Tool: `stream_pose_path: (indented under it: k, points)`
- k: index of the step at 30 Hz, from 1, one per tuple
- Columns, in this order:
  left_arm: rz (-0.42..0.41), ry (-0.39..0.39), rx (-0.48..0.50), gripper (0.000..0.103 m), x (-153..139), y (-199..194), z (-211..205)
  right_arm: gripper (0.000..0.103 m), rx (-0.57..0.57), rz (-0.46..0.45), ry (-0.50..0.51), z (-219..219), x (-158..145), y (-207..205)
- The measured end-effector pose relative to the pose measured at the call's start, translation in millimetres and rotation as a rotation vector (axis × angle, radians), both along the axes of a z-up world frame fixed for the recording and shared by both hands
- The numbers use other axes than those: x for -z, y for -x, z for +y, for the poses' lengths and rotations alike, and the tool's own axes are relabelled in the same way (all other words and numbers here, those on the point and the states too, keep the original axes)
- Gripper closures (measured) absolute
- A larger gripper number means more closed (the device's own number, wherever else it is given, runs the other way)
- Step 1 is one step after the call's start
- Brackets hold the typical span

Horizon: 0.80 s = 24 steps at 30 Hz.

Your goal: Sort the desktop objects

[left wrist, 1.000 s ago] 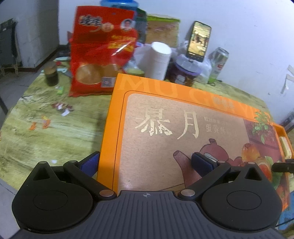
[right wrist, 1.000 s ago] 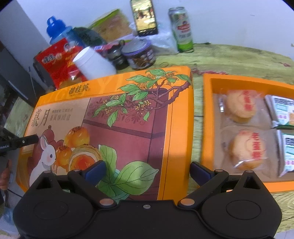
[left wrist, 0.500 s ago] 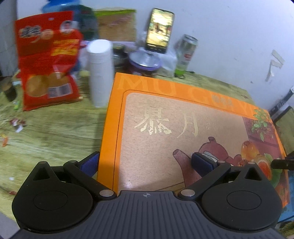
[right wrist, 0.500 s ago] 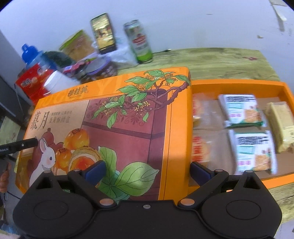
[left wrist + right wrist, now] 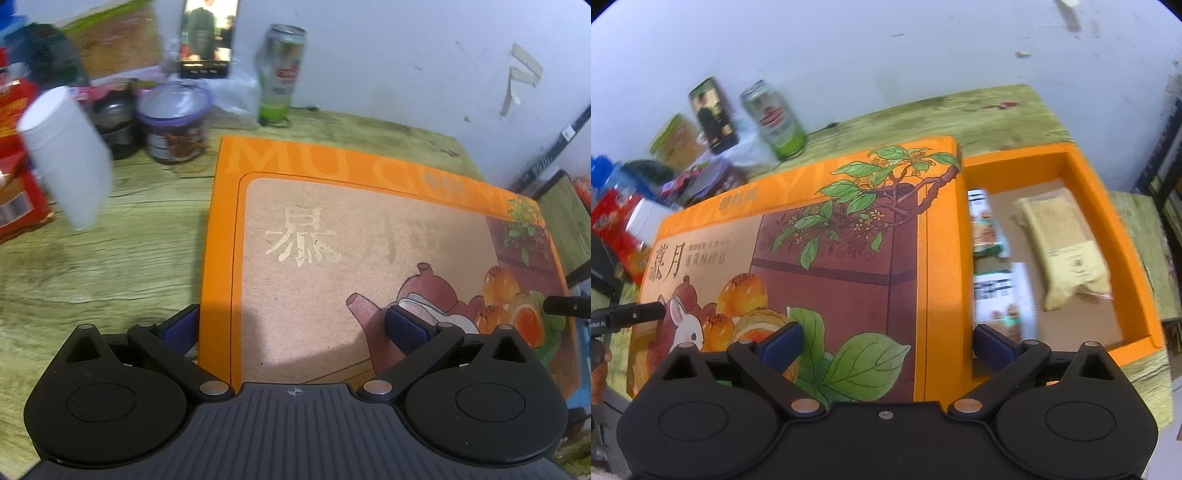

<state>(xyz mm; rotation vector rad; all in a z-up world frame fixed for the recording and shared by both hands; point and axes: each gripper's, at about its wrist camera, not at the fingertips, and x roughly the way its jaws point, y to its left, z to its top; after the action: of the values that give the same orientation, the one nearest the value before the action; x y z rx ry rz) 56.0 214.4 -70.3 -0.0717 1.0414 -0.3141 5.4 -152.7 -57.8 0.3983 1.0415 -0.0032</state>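
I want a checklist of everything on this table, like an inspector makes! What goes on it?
Surface: green wood-grain table, worn.
Job's things: orange lid partly over the orange tray; tray holds green-white snack packets and a yellow packet.
Clutter: beer can, phone, purple-lidded jar, white cup, red snack bag.
Grippers: left gripper and right gripper each straddle a lid edge, jaws apart.
Cables: nothing seen clearly.
Surroundings: white wall.

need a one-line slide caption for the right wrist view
Right gripper straddles the edge of the orange box lid, which partly covers the open orange tray of wrapped snacks.
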Motion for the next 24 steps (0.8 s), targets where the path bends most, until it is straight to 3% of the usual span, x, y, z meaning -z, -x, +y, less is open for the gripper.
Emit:
stream_pose_path:
  k: [12, 24]
  points:
    - [0.038, -0.009, 0.031, 0.000, 10.0, -16.5, -77.0, 0.004, 0.049, 0.001, -0.017, -75.5, 9.7, 8.1]
    - [0.063, -0.032, -0.009, 0.000, 14.6, -18.1, -136.6, 0.004, 0.023, -0.011, -0.045, -136.3, 21.2, 0.8]
